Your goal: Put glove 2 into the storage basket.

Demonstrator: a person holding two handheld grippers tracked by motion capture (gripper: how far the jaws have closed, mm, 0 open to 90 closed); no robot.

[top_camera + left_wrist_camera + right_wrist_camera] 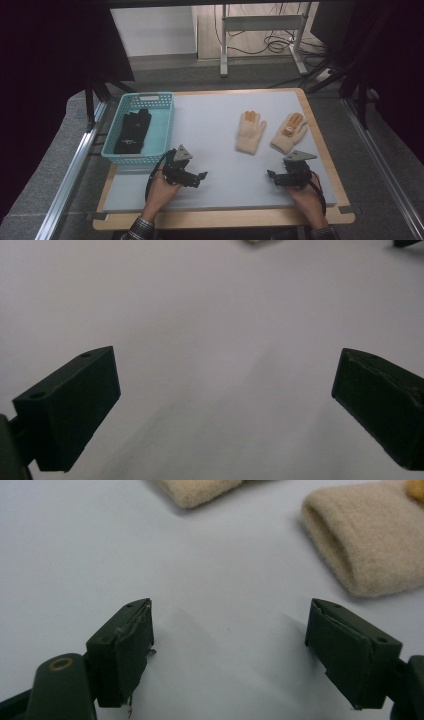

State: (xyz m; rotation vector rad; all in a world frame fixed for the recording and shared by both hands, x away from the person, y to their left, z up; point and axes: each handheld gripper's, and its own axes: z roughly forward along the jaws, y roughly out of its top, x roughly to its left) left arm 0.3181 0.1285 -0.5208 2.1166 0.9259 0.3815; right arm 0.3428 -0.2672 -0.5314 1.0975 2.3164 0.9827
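Gloves are waiting in a pair: two beige knit gloves (251, 132) (289, 132) are lying flat at twelve o'clock of the right gripper (274, 176), cuffs facing it for easy pinching. Both grippers, the left gripper (199, 177) too, are hovering over the surface (215, 155) with fingers spread wide, holding nothing. Black gloves (132, 131) are sitting in the turquoise basket (162, 125) at ten o'clock.

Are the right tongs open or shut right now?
Open. The right tongs show both black jaws set wide apart over bare table, nothing between them; the beige glove lies ahead, untouched.
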